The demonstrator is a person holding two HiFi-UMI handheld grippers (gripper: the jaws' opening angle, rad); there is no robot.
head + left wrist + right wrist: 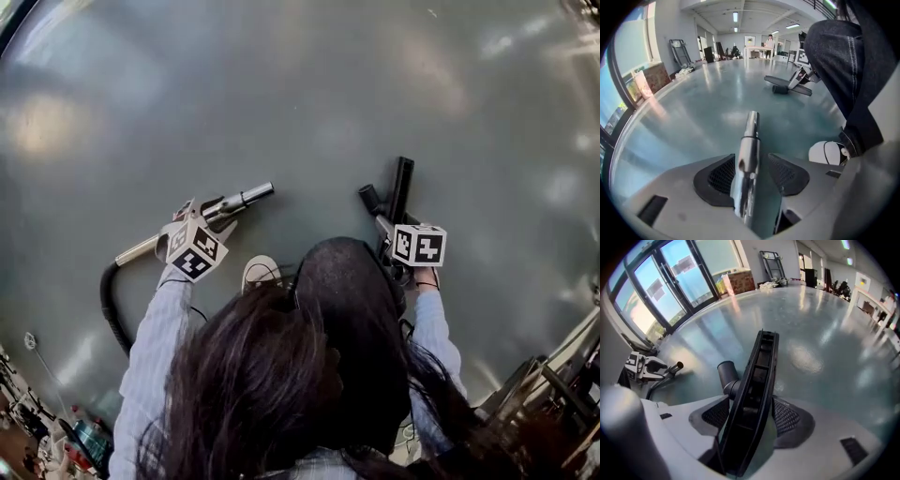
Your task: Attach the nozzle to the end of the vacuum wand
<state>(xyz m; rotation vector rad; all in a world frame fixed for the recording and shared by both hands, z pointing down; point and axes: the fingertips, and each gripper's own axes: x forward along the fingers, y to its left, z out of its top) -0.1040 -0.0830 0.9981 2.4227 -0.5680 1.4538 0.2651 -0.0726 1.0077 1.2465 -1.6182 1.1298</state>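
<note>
On grey floor (pixel 309 94), gaping grippers (pixel 221 214) (pixel 387 225) straddle wand (pixel 247 197), nozzle (pixel 402 181).

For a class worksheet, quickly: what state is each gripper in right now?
Left gripper: open, the metal vacuum wand between its jaws, not clamped.
Right gripper: open, the black nozzle between its jaws, not clamped.

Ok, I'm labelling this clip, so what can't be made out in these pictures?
Hose: head view, far end hidden behind the sleeve.
Nozzle: head view, near end hidden by the right gripper.
Wand: left gripper view, rear end hidden by the left gripper.
</note>
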